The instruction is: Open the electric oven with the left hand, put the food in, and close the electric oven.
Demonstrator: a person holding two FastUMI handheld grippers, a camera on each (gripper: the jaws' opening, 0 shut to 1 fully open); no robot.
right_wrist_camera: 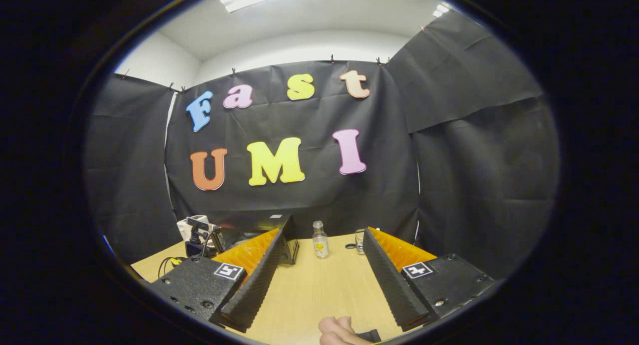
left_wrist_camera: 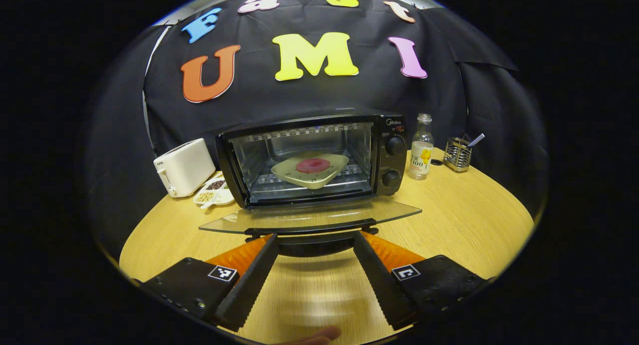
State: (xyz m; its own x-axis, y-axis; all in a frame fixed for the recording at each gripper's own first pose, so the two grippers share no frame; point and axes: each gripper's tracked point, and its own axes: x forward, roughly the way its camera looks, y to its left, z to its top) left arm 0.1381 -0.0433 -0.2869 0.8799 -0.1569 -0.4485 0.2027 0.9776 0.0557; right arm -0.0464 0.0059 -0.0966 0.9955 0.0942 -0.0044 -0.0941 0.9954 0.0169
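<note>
Ahead at twelve o'clock of my left hand-held gripper (left_wrist_camera: pixel 315 245), the electric oven (left_wrist_camera: pixel 314 158) stands with its glass door (left_wrist_camera: pixel 309 217) dropped flat and the plate of food (left_wrist_camera: pixel 312 169) on the rack inside. Both grippers gape wide, holding nothing; my right hand-held gripper (right_wrist_camera: pixel 324 247) faces a bottle (right_wrist_camera: pixel 319 240) on the table (right_wrist_camera: pixel 319 285).

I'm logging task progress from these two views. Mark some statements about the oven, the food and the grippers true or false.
1. The oven door is shut. False: it lies folded down, open.
2. A plate with food sits on the rack inside. True.
3. The left gripper is clamped on the handle. False: its fingers are spread, with the handle between the tips.
4. A bottle stands beside the oven's knob side. True.
5. The right gripper holds the plate. False: it is open, holding nothing.
</note>
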